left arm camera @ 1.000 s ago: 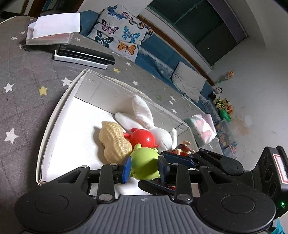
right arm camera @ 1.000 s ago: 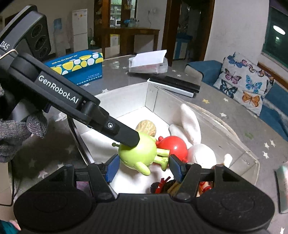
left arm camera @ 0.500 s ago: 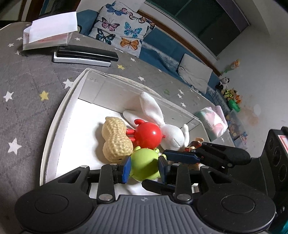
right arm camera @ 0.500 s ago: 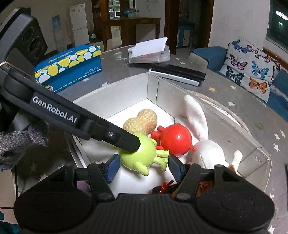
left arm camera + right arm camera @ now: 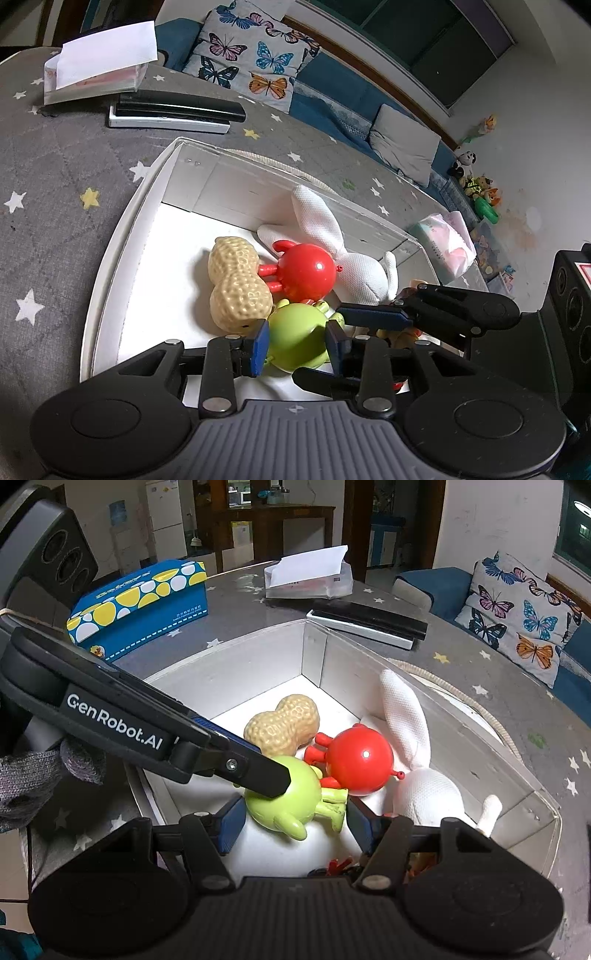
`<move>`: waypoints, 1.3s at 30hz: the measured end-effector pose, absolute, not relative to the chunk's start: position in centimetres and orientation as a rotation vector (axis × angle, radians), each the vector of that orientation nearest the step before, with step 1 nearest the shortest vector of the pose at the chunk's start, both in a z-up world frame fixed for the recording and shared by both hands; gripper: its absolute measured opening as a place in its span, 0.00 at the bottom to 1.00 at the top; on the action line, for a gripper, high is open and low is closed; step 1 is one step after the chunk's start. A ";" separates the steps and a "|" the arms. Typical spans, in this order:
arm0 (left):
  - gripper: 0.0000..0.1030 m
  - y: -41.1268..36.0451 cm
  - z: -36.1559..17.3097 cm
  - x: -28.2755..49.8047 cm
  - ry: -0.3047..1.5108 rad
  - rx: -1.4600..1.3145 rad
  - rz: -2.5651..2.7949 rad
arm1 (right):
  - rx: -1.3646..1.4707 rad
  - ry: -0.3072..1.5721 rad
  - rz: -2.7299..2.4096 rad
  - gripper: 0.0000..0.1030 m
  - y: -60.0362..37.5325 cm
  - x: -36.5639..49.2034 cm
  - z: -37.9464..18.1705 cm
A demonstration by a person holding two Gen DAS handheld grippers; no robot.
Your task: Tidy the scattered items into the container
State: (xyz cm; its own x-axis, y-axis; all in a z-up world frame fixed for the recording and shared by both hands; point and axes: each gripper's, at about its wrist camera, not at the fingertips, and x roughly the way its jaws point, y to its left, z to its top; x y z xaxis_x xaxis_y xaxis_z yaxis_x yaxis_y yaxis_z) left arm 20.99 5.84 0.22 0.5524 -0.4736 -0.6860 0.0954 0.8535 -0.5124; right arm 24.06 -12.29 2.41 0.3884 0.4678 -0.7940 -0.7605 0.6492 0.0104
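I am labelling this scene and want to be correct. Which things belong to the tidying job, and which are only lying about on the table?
Job:
white cardboard box
round green plastic toy, between the left gripper's pads
round red plastic toy
tan plastic peanut
white plush rabbit
right gripper

Lying about:
blue tissue box with yellow dots
clear tissue pack
black and white flat cases

"GenRobot.AI" is printed in white on the left hand-held gripper [image 5: 295, 797]'s black finger.

Black tool [image 5: 297, 341]; blue pads [image 5: 229, 824]
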 end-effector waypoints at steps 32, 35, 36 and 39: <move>0.35 3.9 4.0 14.1 0.736 -0.274 -0.237 | -0.239 0.593 0.664 0.73 -16.6 16.3 5.2; 0.35 3.6 4.4 12.9 0.705 -0.260 -0.224 | -0.218 0.571 0.646 0.77 -17.0 15.1 5.5; 0.35 3.5 4.5 12.5 0.697 -0.257 -0.221 | -0.214 0.559 0.645 0.77 -17.2 14.6 5.6; 0.35 3.1 4.8 11.4 0.679 -0.237 -0.213 | -0.199 0.540 0.638 0.80 -17.4 13.5 5.8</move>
